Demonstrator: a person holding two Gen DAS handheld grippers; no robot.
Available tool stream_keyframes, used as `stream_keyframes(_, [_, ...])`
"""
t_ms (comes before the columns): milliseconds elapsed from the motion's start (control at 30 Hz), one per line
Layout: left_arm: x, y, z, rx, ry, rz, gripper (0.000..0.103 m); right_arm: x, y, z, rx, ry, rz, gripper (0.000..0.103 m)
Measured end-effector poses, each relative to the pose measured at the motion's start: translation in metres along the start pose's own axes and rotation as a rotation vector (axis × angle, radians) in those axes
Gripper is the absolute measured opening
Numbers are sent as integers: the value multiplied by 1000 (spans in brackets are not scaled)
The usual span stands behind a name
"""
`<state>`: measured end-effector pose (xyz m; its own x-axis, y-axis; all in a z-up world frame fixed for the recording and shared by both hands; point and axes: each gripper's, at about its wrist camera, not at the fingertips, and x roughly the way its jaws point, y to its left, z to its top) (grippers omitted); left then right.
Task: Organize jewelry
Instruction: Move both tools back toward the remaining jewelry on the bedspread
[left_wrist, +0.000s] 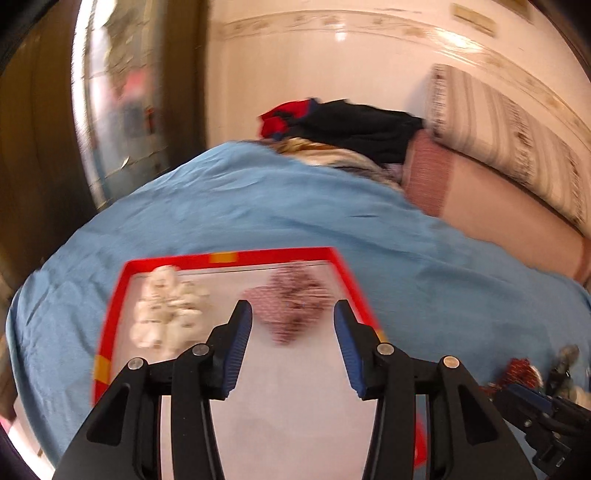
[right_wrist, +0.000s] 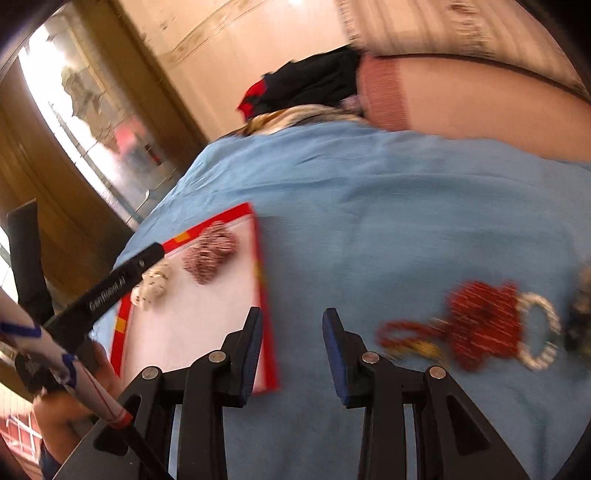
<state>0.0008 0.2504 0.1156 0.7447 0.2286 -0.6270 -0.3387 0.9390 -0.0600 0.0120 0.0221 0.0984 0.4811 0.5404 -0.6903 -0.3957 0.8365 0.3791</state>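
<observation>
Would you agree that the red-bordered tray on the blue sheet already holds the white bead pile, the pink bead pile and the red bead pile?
Not quite: the red bead pile lies on the blue sheet, outside the red-bordered tray, as the right wrist view shows. The tray holds only the white bead pile and the pink bead pile.

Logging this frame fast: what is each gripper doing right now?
Left gripper: open, holding nothing, above the red-rimmed tray.
Right gripper: open, holding nothing, over the blue sheet.
</observation>
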Motion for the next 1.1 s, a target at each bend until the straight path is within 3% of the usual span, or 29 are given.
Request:
stream_keyframes(233, [-10,-83,-17,147,15,-130,46,-68,-77,-30,51,-76,-62,36])
stream_keyframes(400, [1,-132,-39,228,143,-286,46,-111,-144,-41,159,-159,-109,36])
stream_keyframes(533, [19,-146,-58,256,268,-374,46,-147,-185,-36,223,-230,-151,36])
stream_keyframes(633, [28,-153,-70,294,324,-381,45,-169,-213,-40,277,-270,-202,36])
stream_keyframes(767, [26,-161,-82,346,344,-398,44,-186,-249,-54,389,-279,-204,36])
stream_keyframes(1100, [40,-173,-102,420,389,-354,30,-217,-264,-69,406,-317,-255,36])
